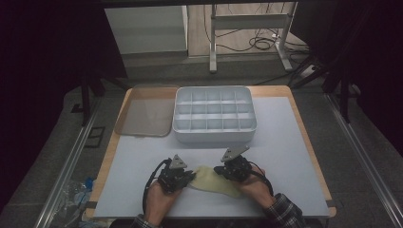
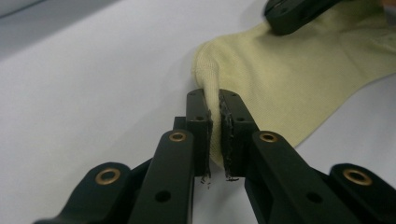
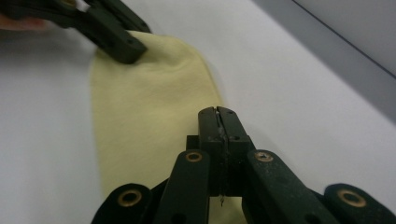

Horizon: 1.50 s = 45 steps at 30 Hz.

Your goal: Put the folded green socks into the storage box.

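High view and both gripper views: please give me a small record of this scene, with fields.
cloth: pale yellow sock, flat on the white mat
left gripper: shut on a fold at the sock's edge
right gripper: jaws shut, over the sock's other end; grip unclear
bin: white, with many compartments, behind the sock
lid: clear, left of the bin

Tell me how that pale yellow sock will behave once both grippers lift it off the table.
The sock is probably floppy: where the left gripper pinches it, the knit bunches into a ridge. It looks thin and flat, so likely very light. Held by the left gripper and the right gripper at opposite ends, its middle would probably sag.
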### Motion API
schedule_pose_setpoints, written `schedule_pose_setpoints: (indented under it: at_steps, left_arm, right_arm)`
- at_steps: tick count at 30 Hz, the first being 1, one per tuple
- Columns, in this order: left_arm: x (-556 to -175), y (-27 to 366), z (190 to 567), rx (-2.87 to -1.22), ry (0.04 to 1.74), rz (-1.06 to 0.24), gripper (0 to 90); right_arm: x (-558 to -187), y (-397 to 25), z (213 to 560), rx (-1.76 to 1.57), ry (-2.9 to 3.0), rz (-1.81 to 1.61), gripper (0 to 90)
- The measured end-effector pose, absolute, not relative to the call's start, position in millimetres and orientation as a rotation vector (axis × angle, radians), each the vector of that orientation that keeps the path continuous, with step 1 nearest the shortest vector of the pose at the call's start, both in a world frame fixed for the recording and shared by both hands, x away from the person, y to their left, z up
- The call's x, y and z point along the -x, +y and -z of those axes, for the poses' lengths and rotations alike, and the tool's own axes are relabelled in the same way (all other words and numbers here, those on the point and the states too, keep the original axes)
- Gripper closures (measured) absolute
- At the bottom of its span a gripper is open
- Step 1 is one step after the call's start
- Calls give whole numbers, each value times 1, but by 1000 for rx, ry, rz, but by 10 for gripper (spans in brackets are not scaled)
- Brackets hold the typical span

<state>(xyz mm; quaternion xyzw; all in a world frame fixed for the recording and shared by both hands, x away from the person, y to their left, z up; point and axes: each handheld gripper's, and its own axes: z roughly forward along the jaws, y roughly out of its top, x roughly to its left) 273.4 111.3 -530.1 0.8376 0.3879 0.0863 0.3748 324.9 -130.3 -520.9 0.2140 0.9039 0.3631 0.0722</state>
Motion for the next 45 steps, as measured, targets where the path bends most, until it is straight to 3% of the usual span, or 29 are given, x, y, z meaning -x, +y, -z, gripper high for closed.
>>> schedule_pose_setpoints:
  at_steps: [45]
  left_arm:
    - [-273, 104, 508, -2121, 954, -257, 835]
  right_arm:
    - [-279, -116, 527, -470, 2821, -1088, 900]
